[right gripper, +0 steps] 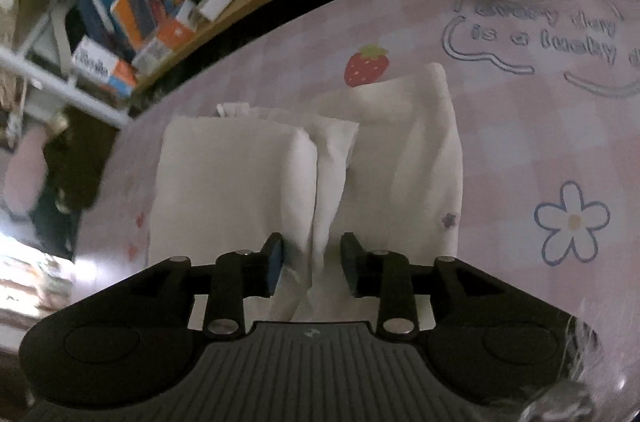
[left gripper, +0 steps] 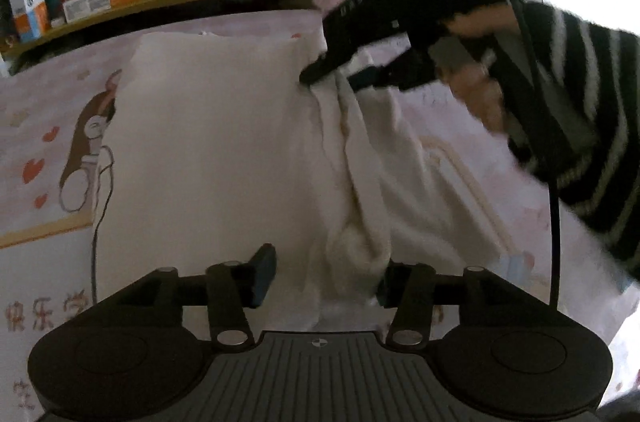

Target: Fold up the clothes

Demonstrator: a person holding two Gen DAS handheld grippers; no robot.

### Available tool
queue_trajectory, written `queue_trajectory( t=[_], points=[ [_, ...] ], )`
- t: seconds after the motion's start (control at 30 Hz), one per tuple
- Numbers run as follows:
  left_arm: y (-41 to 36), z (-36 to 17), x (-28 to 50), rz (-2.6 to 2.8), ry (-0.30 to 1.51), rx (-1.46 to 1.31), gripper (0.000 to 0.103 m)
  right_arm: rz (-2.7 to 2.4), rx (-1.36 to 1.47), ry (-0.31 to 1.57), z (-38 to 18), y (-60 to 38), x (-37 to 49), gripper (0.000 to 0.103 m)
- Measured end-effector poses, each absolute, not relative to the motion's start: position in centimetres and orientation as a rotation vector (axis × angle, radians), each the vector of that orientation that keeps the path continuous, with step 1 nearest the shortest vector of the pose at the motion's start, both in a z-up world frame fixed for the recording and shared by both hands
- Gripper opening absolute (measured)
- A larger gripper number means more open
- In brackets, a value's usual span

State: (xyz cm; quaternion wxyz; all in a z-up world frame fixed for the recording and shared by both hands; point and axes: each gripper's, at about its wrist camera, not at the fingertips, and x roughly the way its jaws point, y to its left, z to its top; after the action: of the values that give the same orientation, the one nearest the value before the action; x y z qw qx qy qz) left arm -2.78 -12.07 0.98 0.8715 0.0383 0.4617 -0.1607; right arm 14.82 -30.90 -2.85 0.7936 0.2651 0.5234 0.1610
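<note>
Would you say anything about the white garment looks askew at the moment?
Yes: the white garment lies flat on its left half, but a bunched ridge stands up along its middle between the open right gripper fingers.

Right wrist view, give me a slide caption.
Open right gripper straddles a raised fold of white garment on pink printed tablecloth.

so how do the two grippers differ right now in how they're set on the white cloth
The left gripper has its jaws spread wide, with a bunched fold of the white cloth lying loosely between them. The right gripper has a narrower gap, and a raised ridge of the cloth stands between its pads without being pinched. Both are black, open, and point at the same garment.
</note>
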Motion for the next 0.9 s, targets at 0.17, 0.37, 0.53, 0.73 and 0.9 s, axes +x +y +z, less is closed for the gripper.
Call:
queue_trajectory(
  t=[0.17, 0.37, 0.53, 0.73, 0.9],
  points=[
    [-13.1, 1.2, -4.2, -0.345, 0.903, 0.174, 0.026, 0.352, 0.617, 1.106, -3.1, -31.1, 15.9, 0.032],
    [-14.5, 1.2, -5.1, -0.388, 0.780, 0.325, 0.006, 0.348, 0.547, 1.088, -2.6, -30.2, 17.7, 0.011],
    [-13.9, 5.1, -6.6, -0.425, 0.633, 0.285, 0.006, 0.503, 0.464, 0.938, 2.1, -29.9, 16.8, 0.010],
    [-14.8, 7.4, -7.5, -0.461, 0.534, 0.310, 0.006, 0.531, 0.443, 0.883, 4.7, -31.1, 17.1, 0.010],
    [-16.8, 5.4, -6.9, -0.542, 0.628, 0.368, 0.017, 0.492, 0.413, 0.886, 4.9, -32.1, 17.4, 0.012]
  ],
)
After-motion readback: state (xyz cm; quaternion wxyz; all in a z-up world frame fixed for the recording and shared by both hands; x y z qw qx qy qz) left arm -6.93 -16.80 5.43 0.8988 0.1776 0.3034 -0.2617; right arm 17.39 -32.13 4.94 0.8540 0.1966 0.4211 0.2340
